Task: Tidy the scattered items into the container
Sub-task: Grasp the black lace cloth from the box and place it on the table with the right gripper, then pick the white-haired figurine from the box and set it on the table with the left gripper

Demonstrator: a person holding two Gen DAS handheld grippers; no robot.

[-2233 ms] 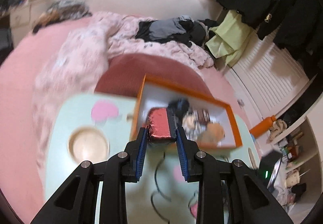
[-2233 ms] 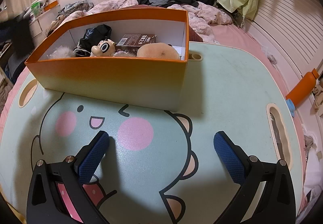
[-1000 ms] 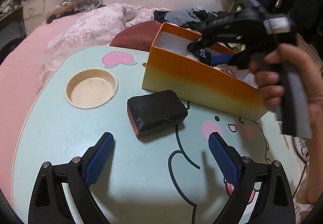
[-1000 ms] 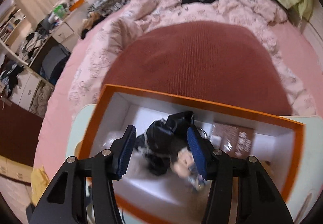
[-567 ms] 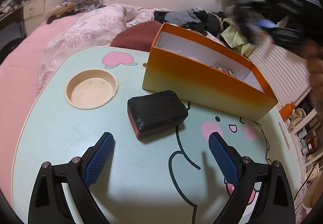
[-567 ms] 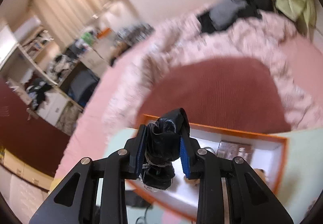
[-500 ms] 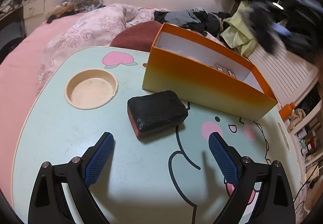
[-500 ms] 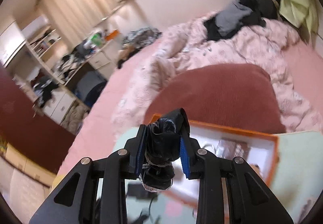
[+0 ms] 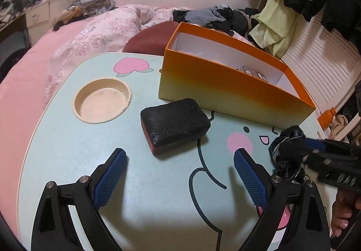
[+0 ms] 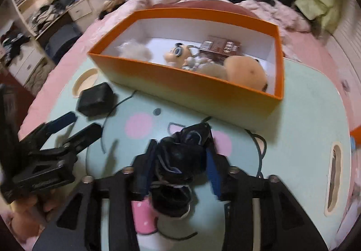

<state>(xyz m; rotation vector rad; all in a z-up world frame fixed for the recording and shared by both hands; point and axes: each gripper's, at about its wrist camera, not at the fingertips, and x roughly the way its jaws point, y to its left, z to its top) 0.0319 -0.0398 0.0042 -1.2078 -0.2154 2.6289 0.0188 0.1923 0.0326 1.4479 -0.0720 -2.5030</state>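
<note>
Parting now at the jaws of the right gripper [image 10: 180, 151], with a black bundle [image 10: 178, 167] wedged between the pads and, by the look of it, not yet let go. Lifted out of the orange box [image 10: 187, 86] only a second ago; now hanging over the surface [image 10: 293, 138] on the near side of the box. Left gripper [image 9: 180, 153]: jaws spread wide, grasping nothing, unmoved on the near side of the box. Just beyond them, close against the box's near wall, a black pouch [image 9: 174, 123], flat on the surface, where two seconds ago it sat clamped in those jaws. Inside the box: a white fluff [image 10: 135, 50], a small figure [image 10: 178, 54], a brown packet [image 10: 220, 46], a tan plush [image 10: 246, 72]. Judged against the task: two things out again, both left to go in.
</note>
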